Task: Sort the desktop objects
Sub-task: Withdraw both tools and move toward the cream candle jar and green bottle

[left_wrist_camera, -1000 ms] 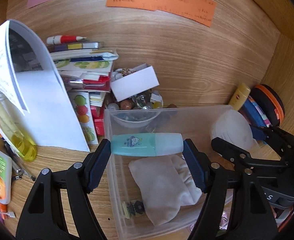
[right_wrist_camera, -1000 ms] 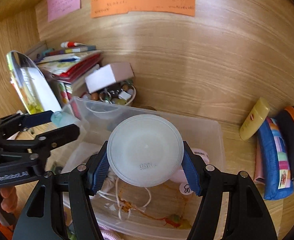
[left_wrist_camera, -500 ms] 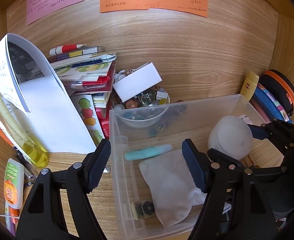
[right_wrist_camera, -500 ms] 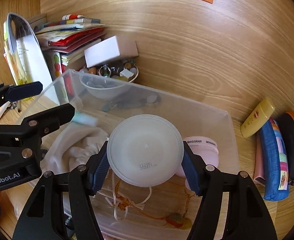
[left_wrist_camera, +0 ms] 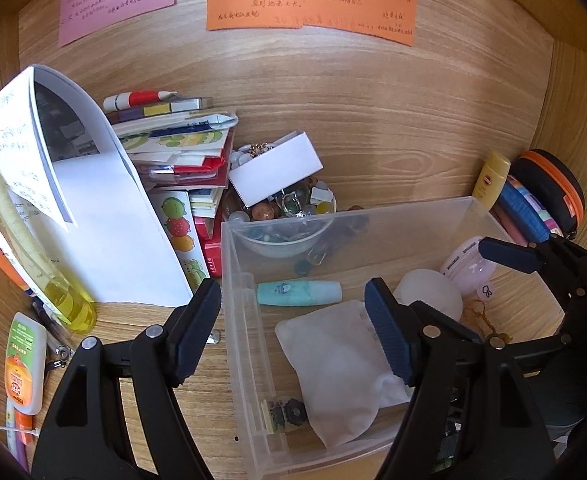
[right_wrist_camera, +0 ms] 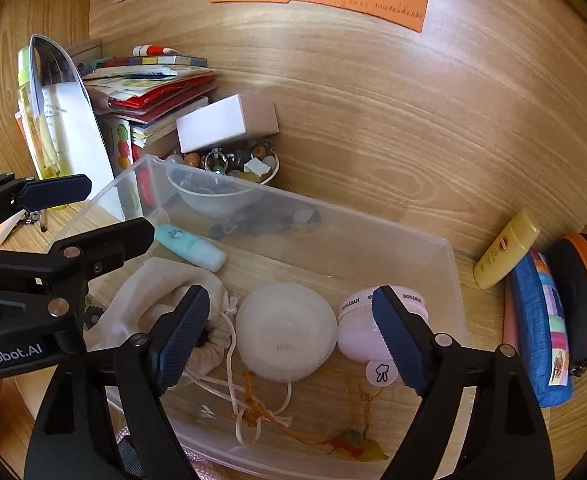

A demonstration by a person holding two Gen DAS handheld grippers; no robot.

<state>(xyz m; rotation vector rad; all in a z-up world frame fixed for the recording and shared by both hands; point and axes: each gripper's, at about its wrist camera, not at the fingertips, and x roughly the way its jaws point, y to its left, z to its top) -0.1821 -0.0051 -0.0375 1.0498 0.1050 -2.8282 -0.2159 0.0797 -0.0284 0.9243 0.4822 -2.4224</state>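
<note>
Grippers both hang wide and empty over the clear bin: left gripper, right gripper. Next candidate, I judge, is the yellow tube, leaning just beyond the bin's right wall, long axis slanting up and right, nearer the right gripper. The teal tube and white dome lie inside the bin.

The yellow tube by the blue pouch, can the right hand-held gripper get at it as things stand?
Probably yes. The yellow tube lies outside the clear bin, uncovered, and the right hand-held gripper is open and empty. The blue pouch alongside leaves little room.
</note>
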